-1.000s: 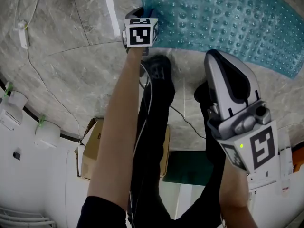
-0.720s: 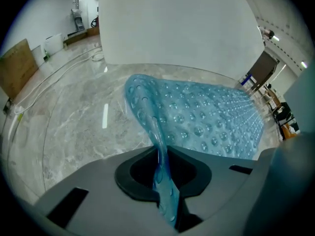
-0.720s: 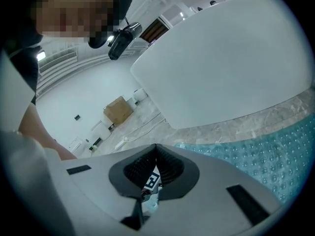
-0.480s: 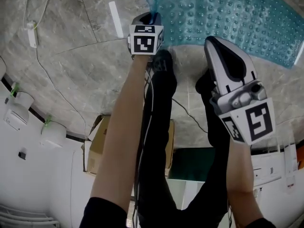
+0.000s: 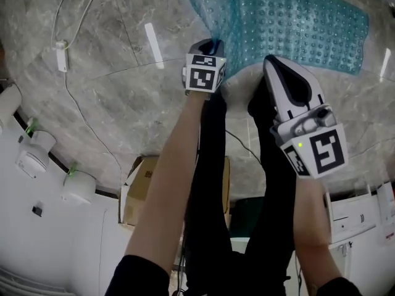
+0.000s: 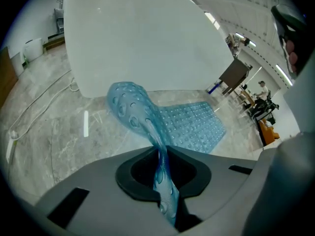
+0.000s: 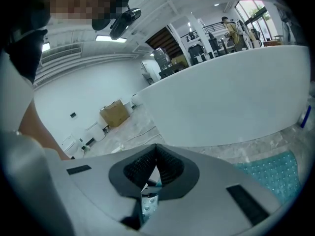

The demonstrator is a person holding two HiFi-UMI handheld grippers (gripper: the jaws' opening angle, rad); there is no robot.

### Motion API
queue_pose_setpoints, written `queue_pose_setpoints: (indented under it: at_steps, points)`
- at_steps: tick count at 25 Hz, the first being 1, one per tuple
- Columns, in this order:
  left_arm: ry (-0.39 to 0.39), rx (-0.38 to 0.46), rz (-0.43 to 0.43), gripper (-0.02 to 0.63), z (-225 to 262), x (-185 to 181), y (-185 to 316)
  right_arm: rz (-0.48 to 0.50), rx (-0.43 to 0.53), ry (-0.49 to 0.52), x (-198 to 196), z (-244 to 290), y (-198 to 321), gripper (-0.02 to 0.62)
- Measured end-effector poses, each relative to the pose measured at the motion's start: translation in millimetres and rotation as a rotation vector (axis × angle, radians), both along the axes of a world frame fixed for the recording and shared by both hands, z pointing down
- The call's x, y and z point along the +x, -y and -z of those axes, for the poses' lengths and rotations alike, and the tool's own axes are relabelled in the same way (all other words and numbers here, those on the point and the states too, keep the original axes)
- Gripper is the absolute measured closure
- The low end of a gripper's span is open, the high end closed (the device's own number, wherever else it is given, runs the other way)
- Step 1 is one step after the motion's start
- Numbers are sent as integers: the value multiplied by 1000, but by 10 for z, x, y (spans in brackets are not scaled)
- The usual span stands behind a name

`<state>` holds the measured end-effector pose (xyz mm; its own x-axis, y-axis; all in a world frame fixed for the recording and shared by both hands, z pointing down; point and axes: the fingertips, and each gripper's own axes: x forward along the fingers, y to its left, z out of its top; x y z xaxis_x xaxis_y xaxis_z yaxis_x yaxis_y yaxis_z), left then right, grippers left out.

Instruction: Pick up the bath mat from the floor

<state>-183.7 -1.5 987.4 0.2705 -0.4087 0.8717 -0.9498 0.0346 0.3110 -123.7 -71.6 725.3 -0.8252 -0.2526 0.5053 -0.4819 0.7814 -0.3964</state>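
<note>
Both tools are higher off the floor than a second ago, and a corner of the mat rises with them. Left tool: jaws have just been closing and now clench a twisted rope of the bath mat. Right tool: pinched together, with a scrap of mat edge between its pads. I see the rest of the mat lying on the floor, long axis left to right across the head view, free end pointing right. My worry is the narrow pinch. If the underside clings to the floor, the slick corner could slide out.

No legible text or signs
</note>
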Motion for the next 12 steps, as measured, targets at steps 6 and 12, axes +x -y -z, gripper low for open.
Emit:
queue_pose_setpoints:
  at_steps: [6,12]
  points:
    - [-23,61,-45,568,874,422,197,-59,27,-10,431,781,75,582]
    - [-41,130,-114,574,1852,841,397,-130,37,-7,961,1525,115,582]
